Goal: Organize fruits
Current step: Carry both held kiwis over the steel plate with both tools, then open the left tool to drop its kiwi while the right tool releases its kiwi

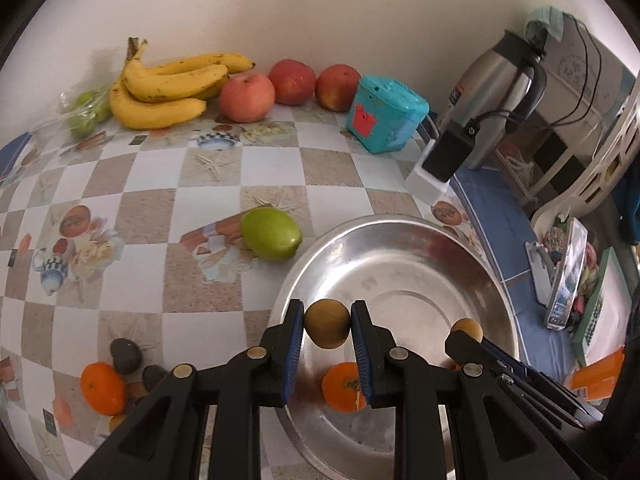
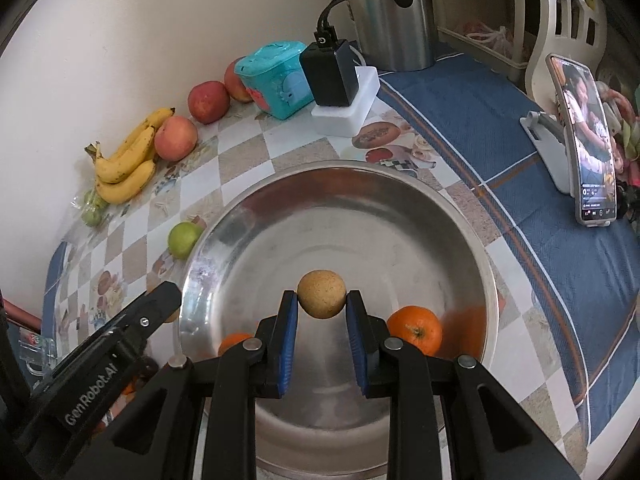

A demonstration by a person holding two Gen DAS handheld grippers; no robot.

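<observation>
Left wrist view, item one: left gripper [image 1: 327,330], jaws pinching a small tan round fruit [image 1: 327,323] between the blue pads, held over the near-left rim of the steel bowl [image 1: 400,240].

Right wrist view, item two: right gripper [image 2: 322,304], jaws pinching a second tan fruit [image 2: 321,294], held over the middle of the bowl [image 2: 460,240].

Contents of bowl: one orange [image 2: 416,330] against the near-right wall; otherwise bare floor.

Step in hand, as judged: set both tan fruits into the bowl. Advice: lower each close to the floor before letting go, since round fruit will likely roll on bare metal; release the right one clear of the orange; bring the left one further inside the rim first, so it does not drop on the edge.

Room for moving: the two grippers sit close side by side, so one at a time seems safer.

On the table: lime [image 1: 271,239] just beside the bowl's left rim; a loose orange [image 1: 102,389] and dark fruits [image 1: 125,355] near left; bananas [image 1: 168,88] and apples [image 1: 247,96] well apart along the wall. Teal box [image 1: 386,120], charger [image 1: 450,152] and kettle [image 1: 496,92] stand past the far rim.
</observation>
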